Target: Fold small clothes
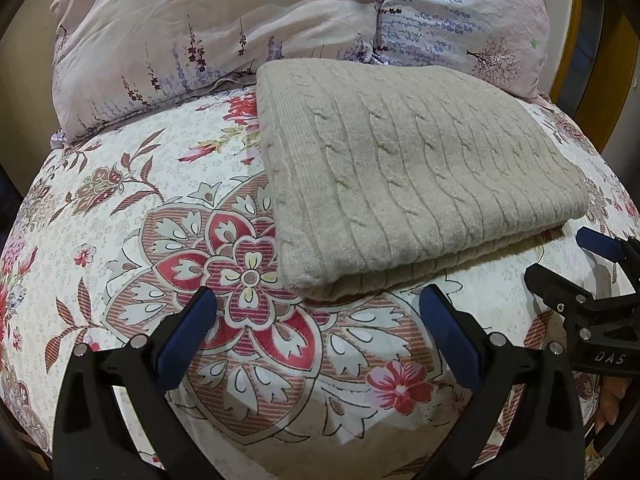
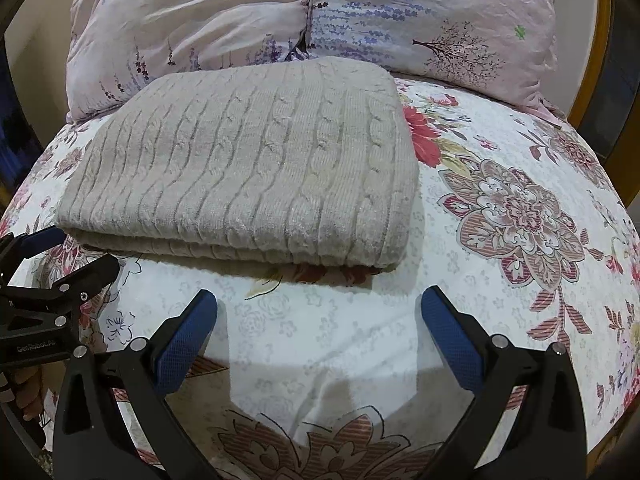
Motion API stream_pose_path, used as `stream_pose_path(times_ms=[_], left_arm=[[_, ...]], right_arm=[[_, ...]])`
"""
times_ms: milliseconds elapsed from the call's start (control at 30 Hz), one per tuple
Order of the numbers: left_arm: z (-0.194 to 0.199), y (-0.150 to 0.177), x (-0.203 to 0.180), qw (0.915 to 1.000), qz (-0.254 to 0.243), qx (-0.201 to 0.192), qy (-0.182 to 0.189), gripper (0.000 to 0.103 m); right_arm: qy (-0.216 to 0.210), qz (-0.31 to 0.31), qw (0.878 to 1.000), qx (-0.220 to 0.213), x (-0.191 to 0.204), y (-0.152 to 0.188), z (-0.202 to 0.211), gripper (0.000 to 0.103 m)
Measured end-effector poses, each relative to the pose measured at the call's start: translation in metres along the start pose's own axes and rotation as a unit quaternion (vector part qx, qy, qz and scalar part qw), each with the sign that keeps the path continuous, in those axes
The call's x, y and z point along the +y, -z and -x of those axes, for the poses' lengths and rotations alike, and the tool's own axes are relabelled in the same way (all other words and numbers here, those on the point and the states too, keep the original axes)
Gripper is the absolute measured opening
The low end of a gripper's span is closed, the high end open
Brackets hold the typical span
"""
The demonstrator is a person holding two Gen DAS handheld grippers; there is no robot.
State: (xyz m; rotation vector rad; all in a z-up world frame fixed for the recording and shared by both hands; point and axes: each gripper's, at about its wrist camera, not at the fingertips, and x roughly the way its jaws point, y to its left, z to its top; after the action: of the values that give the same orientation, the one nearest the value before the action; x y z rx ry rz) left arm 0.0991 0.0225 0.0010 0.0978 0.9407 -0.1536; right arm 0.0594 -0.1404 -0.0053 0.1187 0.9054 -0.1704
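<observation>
Sweater: a beige cable-knit sweater (image 1: 416,184) is lying folded into a thick rectangle on the bed (image 1: 132,216), its far edge reaching the pillows

Direction from grippers: the sweater is sitting ahead of both grippers; in the left wrist view it is lying ahead and to the right, in the right wrist view (image 2: 240,168) ahead and to the left, so it is resting between the two

Long axis: the cable ribs are running away from the grippers toward the pillows; the stacked near edge, where the layers are showing, is running crosswise and facing the grippers

Left gripper: the left gripper (image 1: 318,320) is hovering over the bedspread with its jaws spread wide, holding nothing, its right finger just short of the near left corner of the sweater

Right gripper: the right gripper (image 2: 320,318) is hanging wide apart and empty too, near the front edge but not touching it

Nearer one: both are looking about equally close; I cannot tell which is nearer

Progress: judging by the neat stack, the folding is looking close to done; any further fold would call for pinching the near corners

Count: one sweater, two grippers, two pillows (image 1: 224,24), one bed
</observation>
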Motion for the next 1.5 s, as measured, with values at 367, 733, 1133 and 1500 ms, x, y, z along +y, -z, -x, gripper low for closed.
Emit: stream_pose_path(times_ms=[367, 733, 1133, 1500], left_arm=[[0.0000, 0.0002, -0.0001, 1.0000, 0.000, 0.000, 0.000, 0.101], [-0.0001, 0.0001, -0.0002, 1.0000, 0.001, 0.000, -0.001, 0.101], [0.0000, 0.0002, -0.0005, 1.0000, 0.001, 0.000, -0.001, 0.101], [0.0001, 0.0004, -0.0006, 1.0000, 0.002, 0.000, -0.001, 0.101]], right_arm=[[0.006, -0.006, 1.000, -0.001, 0.0008, 0.0014, 0.0007, 0.102], [0.005, -0.004, 1.000, -0.002, -0.0006, 0.0015, 0.0005, 0.102], [0.003, -0.003, 1.000, -0.002, -0.0011, 0.0012, 0.0003, 0.102], [0.003, -0.003, 1.000, -0.002, -0.0009, 0.0014, 0.0002, 0.102]])
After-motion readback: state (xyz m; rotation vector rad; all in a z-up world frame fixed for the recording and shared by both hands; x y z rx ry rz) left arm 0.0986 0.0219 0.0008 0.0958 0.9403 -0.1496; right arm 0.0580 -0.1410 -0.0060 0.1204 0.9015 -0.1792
